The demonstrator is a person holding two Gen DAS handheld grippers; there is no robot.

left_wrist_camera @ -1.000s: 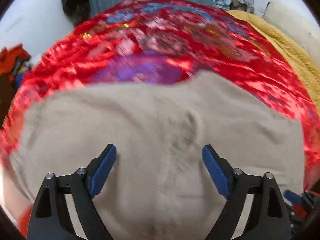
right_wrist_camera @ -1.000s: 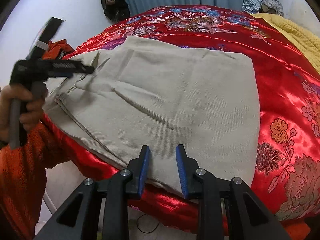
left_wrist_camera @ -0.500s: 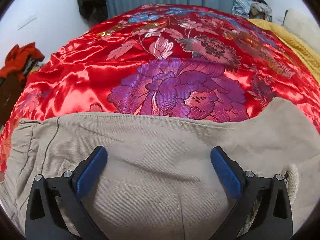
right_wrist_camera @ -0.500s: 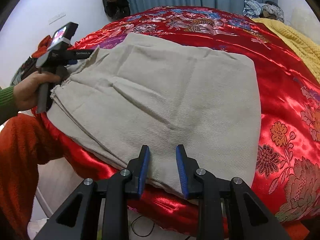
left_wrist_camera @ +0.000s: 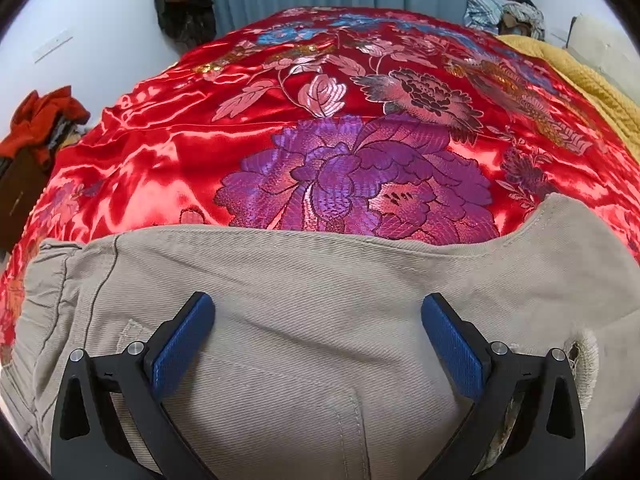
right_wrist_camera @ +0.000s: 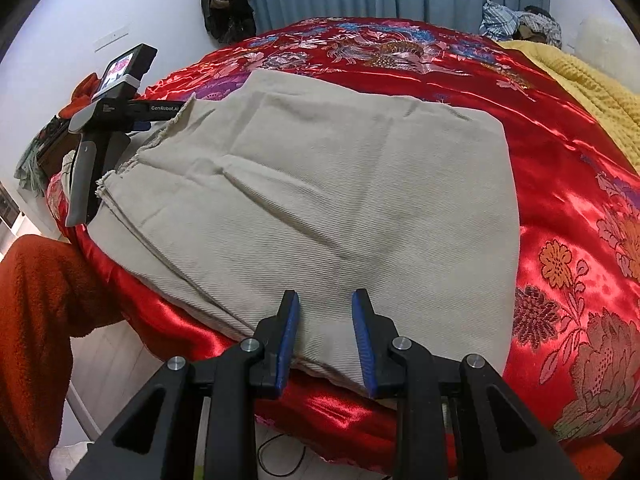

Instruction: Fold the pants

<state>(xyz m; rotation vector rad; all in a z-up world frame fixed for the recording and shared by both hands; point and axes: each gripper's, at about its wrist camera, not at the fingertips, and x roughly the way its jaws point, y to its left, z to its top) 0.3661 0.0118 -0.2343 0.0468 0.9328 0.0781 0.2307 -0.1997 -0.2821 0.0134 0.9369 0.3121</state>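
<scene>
From my seat, the change is on the left: a second ago the left claw (left_wrist_camera: 318, 336) was sweeping in a blur across the pants (right_wrist_camera: 320, 208); half a second ago it settled over the waistband end, and now it sits in nearly the same spot, pads wide apart, holding nothing. In its own view the elastic waistband (left_wrist_camera: 44, 280) sits at nine o'clock, the back-pocket stitching runs toward six, and a frayed hem (left_wrist_camera: 582, 354) shows at four. The red satin bedspread (left_wrist_camera: 160, 160) fills everything from ten to two beyond the cloth.

In the right view, the left claw's handle stands at nine o'clock at the pants' left end, and the hand that gripped it half a second ago no longer shows; I cannot tell whether it is hidden or gone.

The right claw (right_wrist_camera: 326, 338) has not shifted: its pads stand a narrow gap apart over the near edge of the pants, at six o'clock, not clamped that I can see.

The pants lie on the bed as a flat, stacked rectangle. I judge the fold laid down and the left claw released, so either a last tidy or one more fold remains.
</scene>
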